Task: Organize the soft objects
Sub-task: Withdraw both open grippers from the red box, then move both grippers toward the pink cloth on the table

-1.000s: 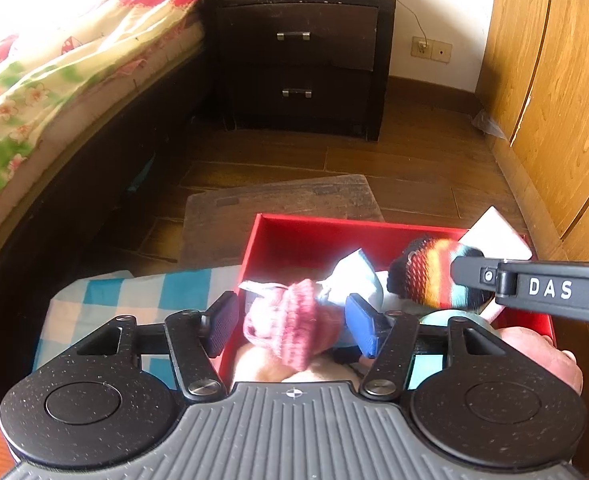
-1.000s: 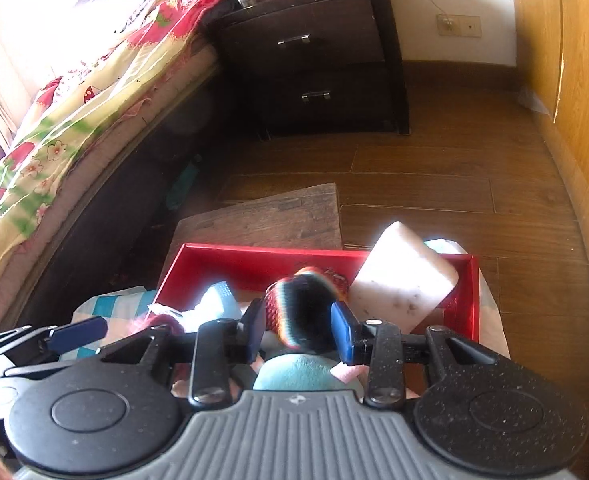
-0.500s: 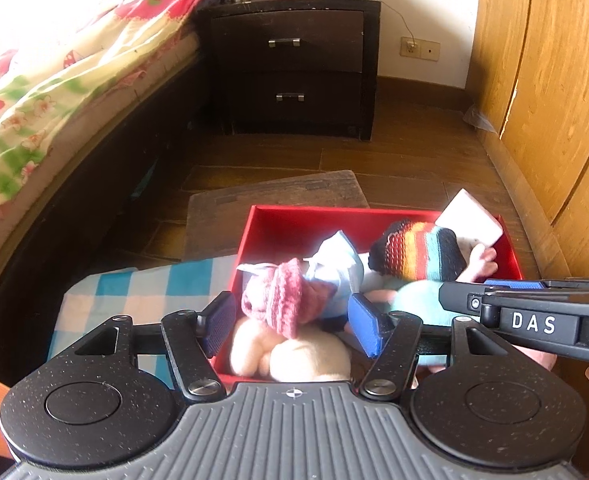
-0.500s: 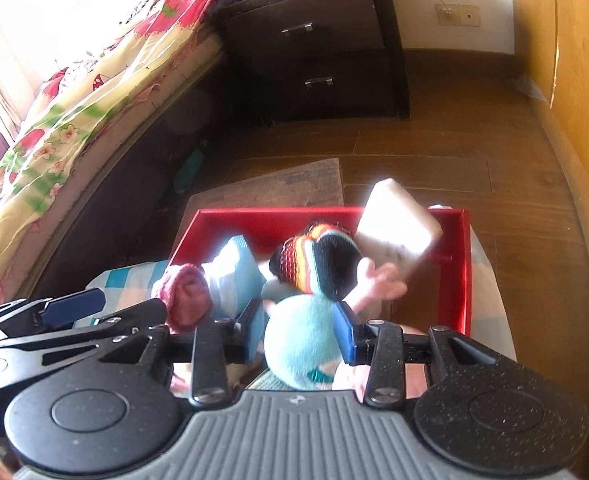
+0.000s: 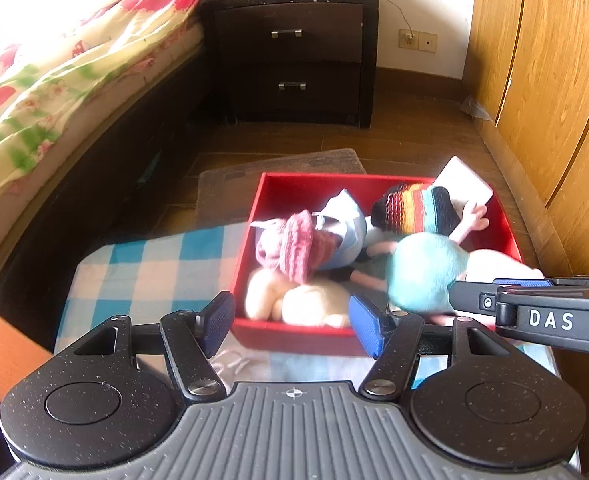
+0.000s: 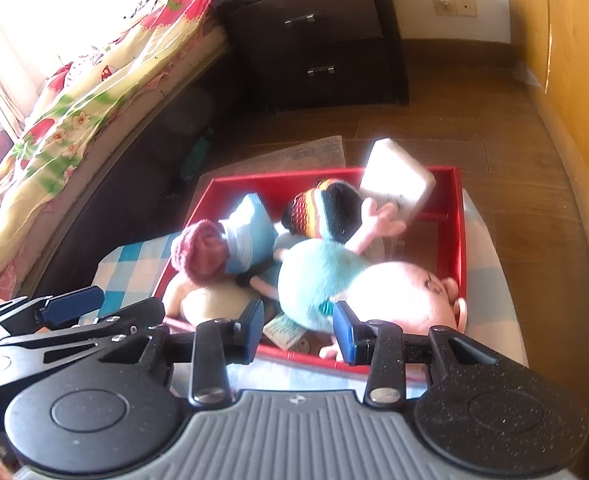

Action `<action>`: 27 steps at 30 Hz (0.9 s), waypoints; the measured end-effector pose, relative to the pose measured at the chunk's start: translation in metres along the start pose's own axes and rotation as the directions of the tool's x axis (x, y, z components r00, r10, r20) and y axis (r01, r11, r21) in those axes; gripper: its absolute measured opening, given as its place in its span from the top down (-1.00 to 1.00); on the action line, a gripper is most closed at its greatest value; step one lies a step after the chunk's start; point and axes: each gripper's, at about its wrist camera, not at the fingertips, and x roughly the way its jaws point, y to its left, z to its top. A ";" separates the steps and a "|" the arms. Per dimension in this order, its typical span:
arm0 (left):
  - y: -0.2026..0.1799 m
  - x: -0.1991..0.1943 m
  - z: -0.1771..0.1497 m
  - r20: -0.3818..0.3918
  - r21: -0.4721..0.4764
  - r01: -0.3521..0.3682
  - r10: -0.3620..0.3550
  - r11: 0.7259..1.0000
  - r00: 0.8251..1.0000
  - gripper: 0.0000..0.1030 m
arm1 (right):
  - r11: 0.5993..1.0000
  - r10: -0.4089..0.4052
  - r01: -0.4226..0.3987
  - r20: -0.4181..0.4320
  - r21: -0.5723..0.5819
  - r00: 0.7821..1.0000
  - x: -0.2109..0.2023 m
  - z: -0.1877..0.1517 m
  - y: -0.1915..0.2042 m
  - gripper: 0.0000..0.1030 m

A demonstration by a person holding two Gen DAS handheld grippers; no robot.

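A red box (image 5: 290, 332) (image 6: 456, 216) on a blue-checked cloth (image 5: 146, 268) holds several soft toys: a pink knitted hat (image 5: 294, 246) (image 6: 198, 254), a striped knitted hat (image 5: 410, 208) (image 6: 326, 208), a teal plush (image 5: 426, 272) (image 6: 318, 276), cream plush (image 5: 294, 300) and a white pad (image 6: 398, 180). My left gripper (image 5: 292, 324) is open and empty at the box's near edge. My right gripper (image 6: 298, 328) is open and empty over the near edge, above the teal plush.
A bed (image 5: 54, 72) with a floral cover runs along the left. A dark nightstand (image 5: 294, 56) stands at the back. Wooden wardrobe doors (image 5: 546, 80) line the right. A grey mat (image 5: 222, 184) lies behind the box on the wood floor.
Both grippers have drawn back toward me from the box. The pink hat and the striped hat, which sat between the fingers, now lie free in the box.
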 end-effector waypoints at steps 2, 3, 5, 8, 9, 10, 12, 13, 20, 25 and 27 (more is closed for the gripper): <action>0.003 -0.002 -0.006 -0.006 -0.005 0.002 -0.002 1.000 1.000 -0.24 | 1.000 0.008 -0.008 -0.004 -0.003 1.000 -0.002 -0.007 0.003 0.65; 0.004 -0.003 -0.009 -0.009 -0.007 0.003 -0.003 1.000 1.000 -0.24 | 1.000 0.012 -0.012 -0.009 -0.006 1.000 -0.002 -0.011 0.005 0.63; 0.007 -0.006 -0.015 -0.016 -0.011 0.007 -0.007 1.000 1.000 -0.24 | 1.000 0.023 -0.023 -0.021 -0.013 1.000 -0.003 -0.020 0.010 0.59; 0.010 -0.010 -0.025 -0.023 -0.013 0.011 -0.012 1.000 1.000 -0.24 | 0.999 0.043 -0.043 -0.034 -0.015 0.998 -0.004 -0.033 0.017 0.59; 0.011 -0.011 -0.028 -0.024 -0.014 0.014 -0.014 1.000 1.000 -0.24 | 0.999 0.046 -0.046 -0.036 -0.015 0.998 -0.004 -0.037 0.019 0.59; 0.012 -0.013 -0.030 -0.026 -0.016 0.016 -0.016 1.000 1.000 -0.24 | 0.999 0.049 -0.050 -0.037 -0.016 0.998 -0.004 -0.040 0.021 0.59; 0.014 -0.015 -0.036 -0.028 -0.021 0.018 -0.018 1.000 0.999 -0.25 | 0.998 0.058 -0.058 -0.039 -0.013 0.998 -0.005 -0.045 0.024 0.59; 0.015 -0.017 -0.039 -0.029 -0.025 0.017 -0.018 1.000 0.999 -0.25 | 0.998 0.063 -0.063 -0.039 -0.010 0.997 -0.006 -0.048 0.025 0.59; 0.033 -0.026 -0.059 -0.048 -0.087 0.051 -0.055 0.995 0.997 -0.27 | 0.996 0.063 -0.066 -0.074 -0.053 0.995 -0.003 -0.066 0.037 0.52; 0.045 -0.035 -0.068 -0.040 -0.113 0.070 -0.075 0.991 0.996 -0.28 | 0.990 0.032 -0.050 -0.134 -0.133 0.990 0.014 -0.080 0.054 0.35; 0.048 -0.039 -0.069 -0.031 -0.118 0.074 -0.078 0.990 0.996 -0.28 | 0.987 0.027 -0.051 -0.157 -0.150 0.987 0.022 -0.084 0.061 0.34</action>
